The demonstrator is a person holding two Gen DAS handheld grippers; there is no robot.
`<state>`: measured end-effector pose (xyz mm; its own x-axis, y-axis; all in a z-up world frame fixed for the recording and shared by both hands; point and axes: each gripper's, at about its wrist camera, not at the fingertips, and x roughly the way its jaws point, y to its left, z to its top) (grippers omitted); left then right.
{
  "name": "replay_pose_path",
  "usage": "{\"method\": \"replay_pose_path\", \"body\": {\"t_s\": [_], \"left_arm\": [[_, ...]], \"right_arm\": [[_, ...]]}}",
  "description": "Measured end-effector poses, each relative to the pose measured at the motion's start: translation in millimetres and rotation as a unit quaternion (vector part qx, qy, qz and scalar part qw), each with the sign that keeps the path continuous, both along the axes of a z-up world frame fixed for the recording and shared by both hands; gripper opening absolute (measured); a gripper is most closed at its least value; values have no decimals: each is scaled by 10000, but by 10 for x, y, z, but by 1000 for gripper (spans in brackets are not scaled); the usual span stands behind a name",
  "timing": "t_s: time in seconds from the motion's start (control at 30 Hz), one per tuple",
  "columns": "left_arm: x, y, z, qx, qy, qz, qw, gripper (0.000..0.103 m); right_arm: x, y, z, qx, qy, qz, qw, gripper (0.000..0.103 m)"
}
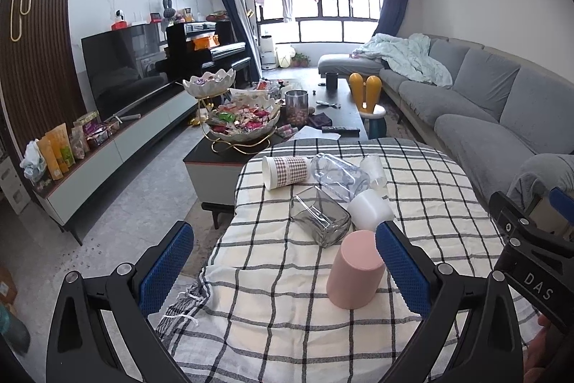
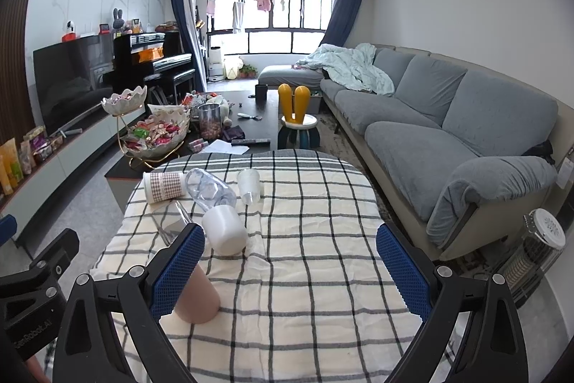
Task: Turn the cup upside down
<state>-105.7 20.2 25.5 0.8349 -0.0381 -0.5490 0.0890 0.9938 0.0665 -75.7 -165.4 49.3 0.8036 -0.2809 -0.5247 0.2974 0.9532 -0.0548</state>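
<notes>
left gripper [image 1: 283, 268] hovered over the near edge of the checked cloth [image 1: 287, 329], jaws spread wide, nothing between them. right gripper [image 2: 290, 268] likewise released and empty, jaws wide apart

pink cup [image 1: 355, 270] stood mouth-down on the cloth, base up, just inside the left gripper's right finger [image 1: 401, 268]; in the right wrist view the same cup sat partly hidden behind the right gripper's left finger [image 2: 175, 271]. judged: this one already inverted, so the step in hand was likely picking the next cup

candidates lay further back, on their sides: white cup [image 1: 371, 209], grey square glass [image 1: 319, 219] touching or nearly touching it, then clear bottle-shaped jar [image 1: 339, 176], small frosted cup [image 1: 375, 169] and patterned paper cup [image 1: 285, 171]. these were crowded together

note for a good grasp: approach the white cup from its free near side, close across the wall not the rim, lift clear of the glass before rotating, set mouth down flat. cloth was wrinkled; a rim on a fold could tip

beyond the cloth: dark coffee table [image 1: 344, 117] with candy bowls [image 1: 244, 121], tv [image 1: 122, 67], piano [image 1: 208, 45], grey sofa [image 1: 502, 117], window [image 1: 319, 13] with hanging laundry
</notes>
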Motion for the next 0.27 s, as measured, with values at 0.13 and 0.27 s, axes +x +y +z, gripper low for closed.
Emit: {"method": "replay_pose_path", "body": {"t_s": [0.13, 0.27], "left_arm": [[-2, -1, -3, 6, -5, -10, 10000, 103], [10, 16, 0, 24, 42, 0, 10000, 103]], "right_arm": [[-3, 1, 2, 0, 1, 0, 10000, 97], [2, -5, 1, 2, 8, 0, 10000, 97]]}}
